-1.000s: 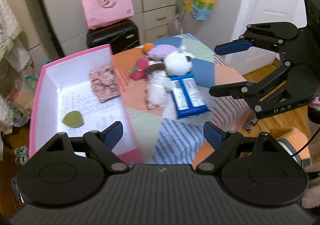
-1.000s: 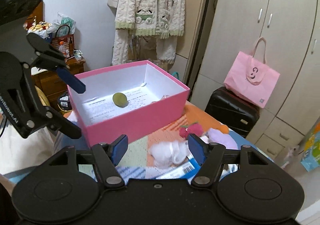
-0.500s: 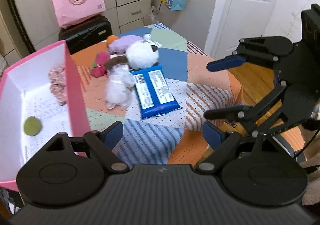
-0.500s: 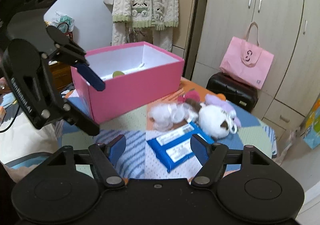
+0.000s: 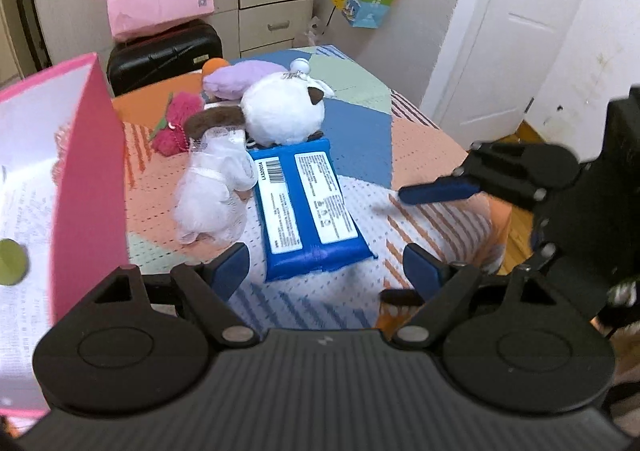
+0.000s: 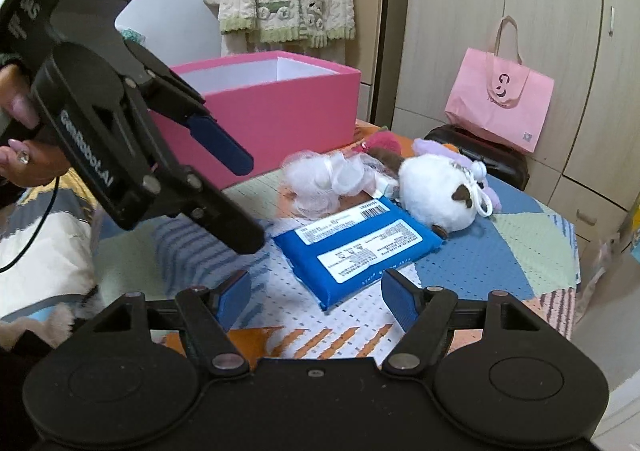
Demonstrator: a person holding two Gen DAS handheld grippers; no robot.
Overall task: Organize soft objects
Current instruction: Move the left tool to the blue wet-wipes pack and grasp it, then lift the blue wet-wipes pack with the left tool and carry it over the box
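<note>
1. Patchwork table [image 5: 360, 155] is carrying toys w/ pink box [image 5: 92, 171] at left.
2. Blue pack [image 5: 308, 207] is lying centre, white plush [image 5: 280, 113] just beyond.
3. Left claw [image 5: 326, 271] & right claw [image 6: 316, 293] are both hovering wide open, holding nothing.

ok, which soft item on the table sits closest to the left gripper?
The blue wipes pack, lying flat just ahead of the open left gripper. The white fluffy toy is beside it; the round white plush lies farther back.

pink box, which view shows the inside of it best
The left wrist view: it looks over the wall of the pink box onto the printed white floor, where a green round thing lies. The right wrist view shows the box from the side: mostly outer wall and a strip of white inner wall, no floor.
</note>
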